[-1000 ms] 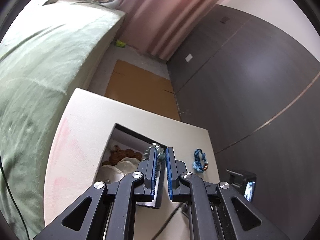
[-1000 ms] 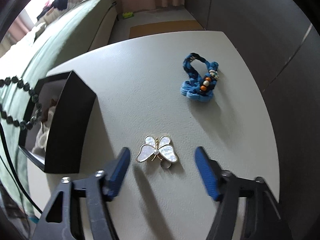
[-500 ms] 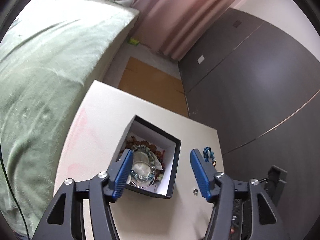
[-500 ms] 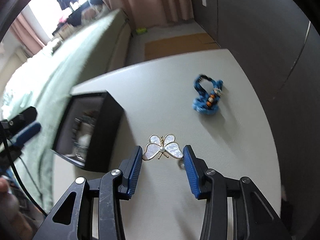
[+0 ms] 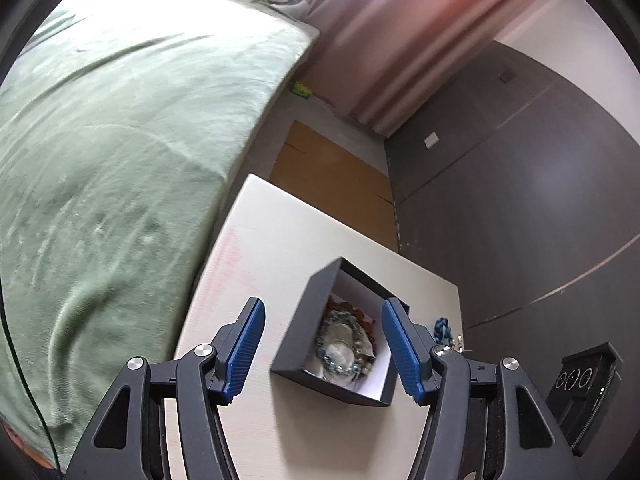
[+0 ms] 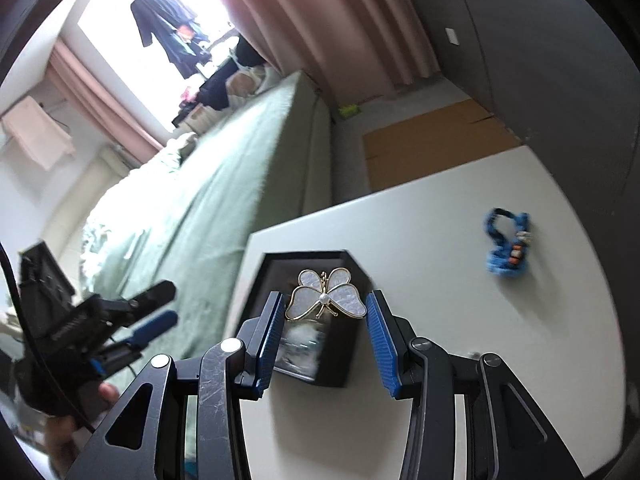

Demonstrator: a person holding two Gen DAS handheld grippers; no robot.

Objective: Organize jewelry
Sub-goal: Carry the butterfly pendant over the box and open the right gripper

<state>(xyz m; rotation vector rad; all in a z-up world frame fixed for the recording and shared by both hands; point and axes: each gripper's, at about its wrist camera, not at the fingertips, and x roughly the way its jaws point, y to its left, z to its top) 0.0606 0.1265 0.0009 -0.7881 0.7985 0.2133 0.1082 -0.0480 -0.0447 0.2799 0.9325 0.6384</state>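
Note:
My right gripper (image 6: 323, 298) is shut on a gold-rimmed, pearly butterfly brooch (image 6: 344, 300), its wing edges pressed between the blue pads. The brooch hangs in the air over the open black box (image 6: 340, 360). In the left wrist view my left gripper (image 5: 322, 302) stands open and empty, drawn back from the same box (image 5: 298, 332). A pale beaded bracelet (image 5: 340, 344) lies inside with other pieces. A blue braided bracelet (image 6: 506, 248) rests on the white table (image 6: 480, 360), right of the box. The left gripper (image 6: 173, 302) also shows at the left of the right wrist view, held by a hand (image 6: 80, 420).
A bed with a green cover (image 5: 120, 140) runs along the table's left side. Pink curtains (image 5: 400, 40) and a dark wall (image 5: 520, 200) stand beyond. A brown cardboard sheet (image 5: 332, 172) lies on the floor past the table's far edge.
The left gripper opened, dropped the beaded bracelet into the box and pulled back. The right gripper closed on the butterfly brooch and lifted it off the table to above the box.

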